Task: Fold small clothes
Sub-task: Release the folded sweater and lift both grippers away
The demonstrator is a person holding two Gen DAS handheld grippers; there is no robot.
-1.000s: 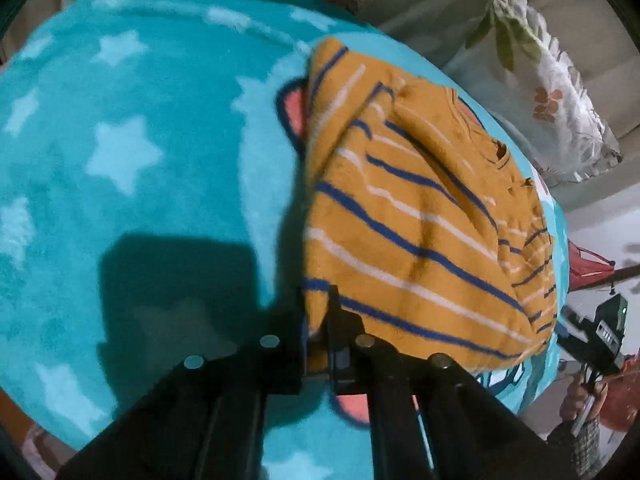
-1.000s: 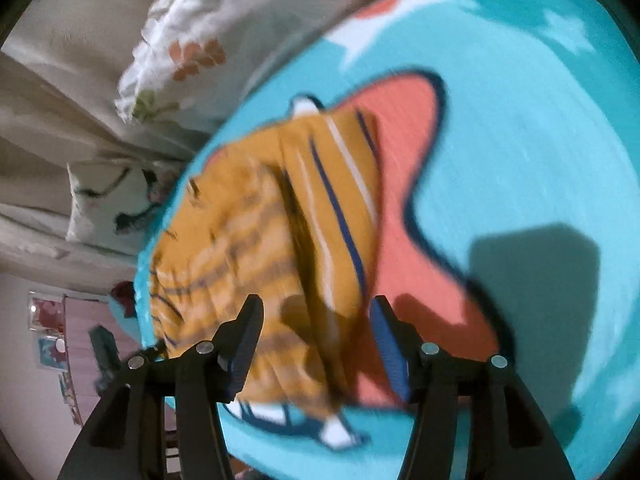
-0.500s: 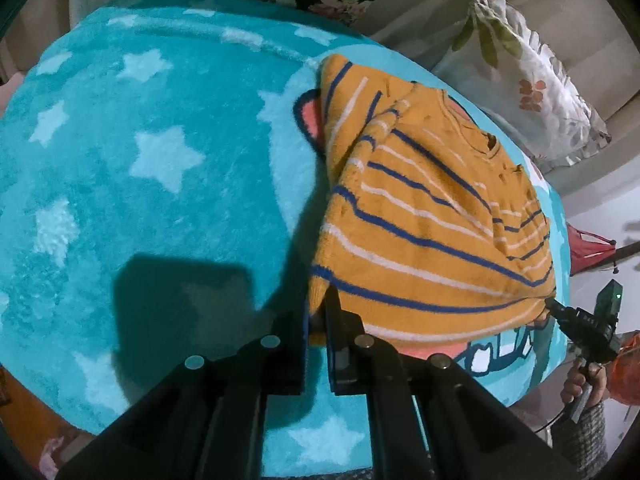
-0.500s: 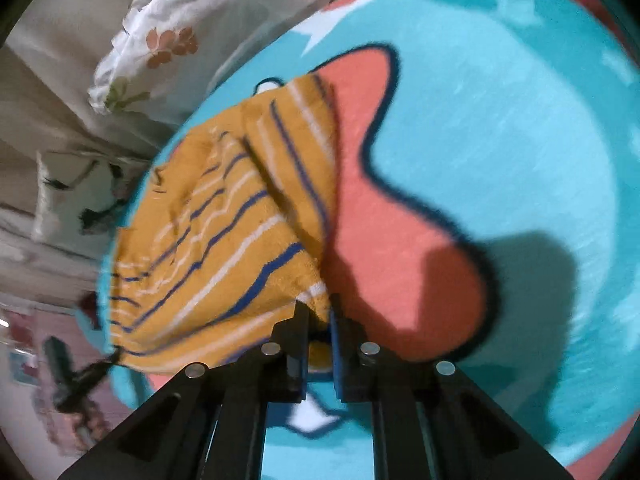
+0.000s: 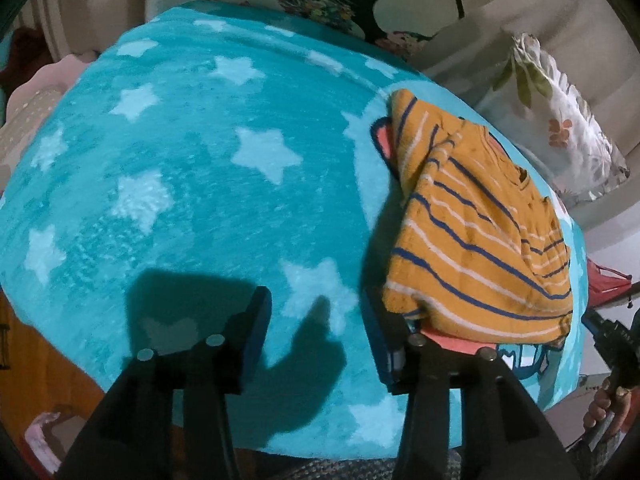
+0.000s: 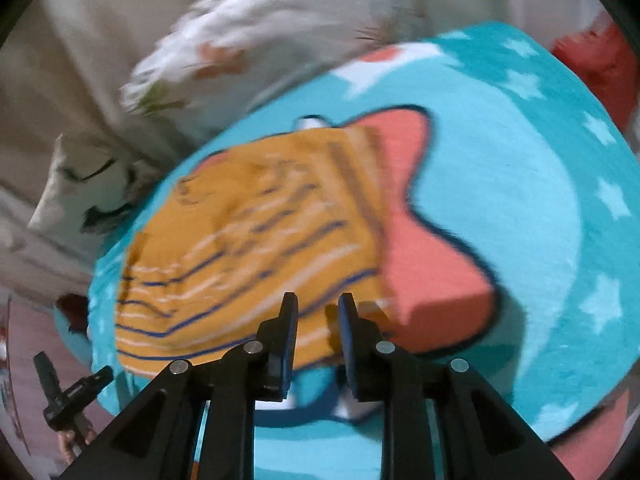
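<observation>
A small orange garment with blue and white stripes lies folded on a turquoise star blanket. My left gripper is open and empty, and the garment's near corner lies just beside its right finger. In the right wrist view the garment is blurred. My right gripper hangs just above its near edge with the jaws partly open and nothing between them.
Floral pillows and a beige sofa back lie behind the blanket. A coral star shape is printed on the blanket beside the garment. The blanket's near edge drops off below my left gripper. The other hand-held gripper shows at far right.
Both grippers have let go of the garment's near edge and opened. The garment has dropped flat on the blanket. My left gripper has drawn back to the left.
</observation>
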